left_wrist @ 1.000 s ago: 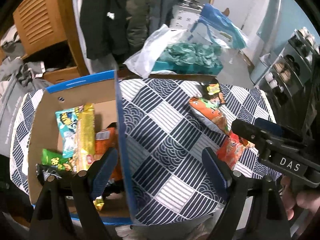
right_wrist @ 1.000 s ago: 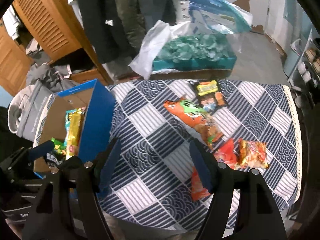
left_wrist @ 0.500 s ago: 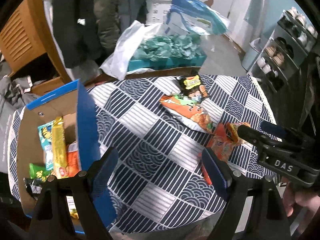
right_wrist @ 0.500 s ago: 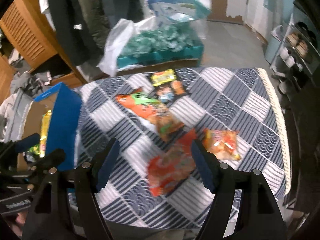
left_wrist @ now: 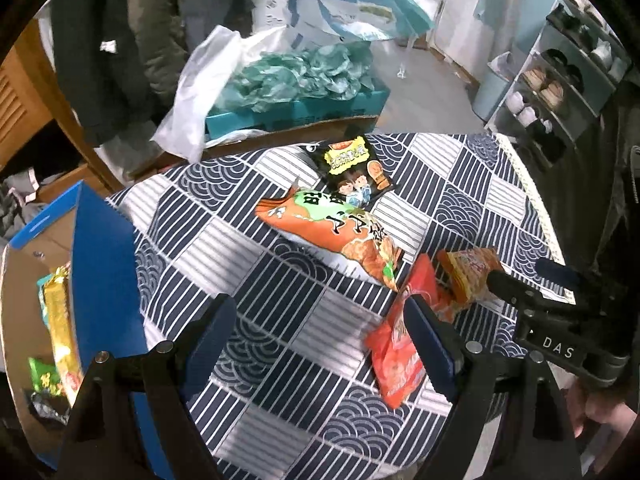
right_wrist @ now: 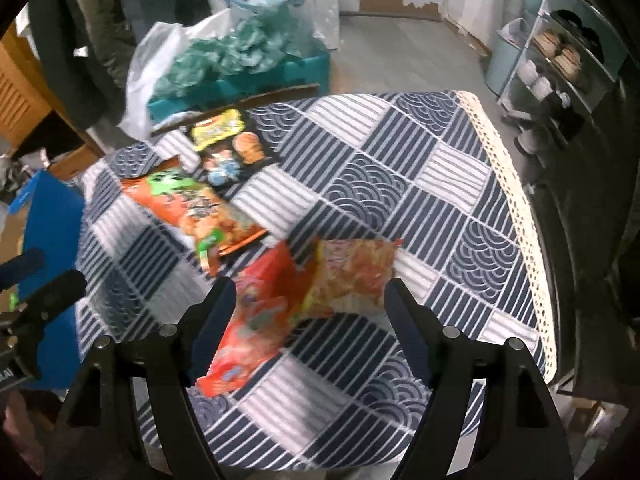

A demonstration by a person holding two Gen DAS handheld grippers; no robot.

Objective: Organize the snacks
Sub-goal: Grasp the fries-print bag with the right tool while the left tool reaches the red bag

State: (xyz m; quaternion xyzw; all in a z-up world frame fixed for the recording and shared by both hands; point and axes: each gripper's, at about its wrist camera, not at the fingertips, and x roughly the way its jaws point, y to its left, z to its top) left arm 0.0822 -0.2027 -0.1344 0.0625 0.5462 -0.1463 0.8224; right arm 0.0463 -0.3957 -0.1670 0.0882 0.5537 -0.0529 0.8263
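Four snack packets lie on the checked tablecloth point(left_wrist: 280, 280): a black one point(left_wrist: 352, 172), a long orange-and-green one point(left_wrist: 332, 232), a red one point(left_wrist: 400, 344) and a small orange-yellow one point(left_wrist: 468, 272). My left gripper point(left_wrist: 320, 312) hangs open over bare cloth, its right finger at the red packet's edge. My right gripper point(right_wrist: 310, 292) points down over the red packet point(right_wrist: 256, 312) and the orange-yellow packet point(right_wrist: 352, 272). Its jaws are opening and the pads touch neither. A blue cardboard box point(left_wrist: 104, 264) holding several snacks stands at the left.
Behind the table sit a teal crate of crumpled green paper point(left_wrist: 296, 80) and a white plastic bag point(left_wrist: 200, 80). Dark coats point(left_wrist: 120, 40) hang at the back left. A shoe rack point(right_wrist: 560, 68) stands right of the table's lace-trimmed edge point(right_wrist: 516, 200).
Both grippers have moved right across the table, away from the box, and lower toward the red and orange-yellow packets. The right jaws have widened a little.
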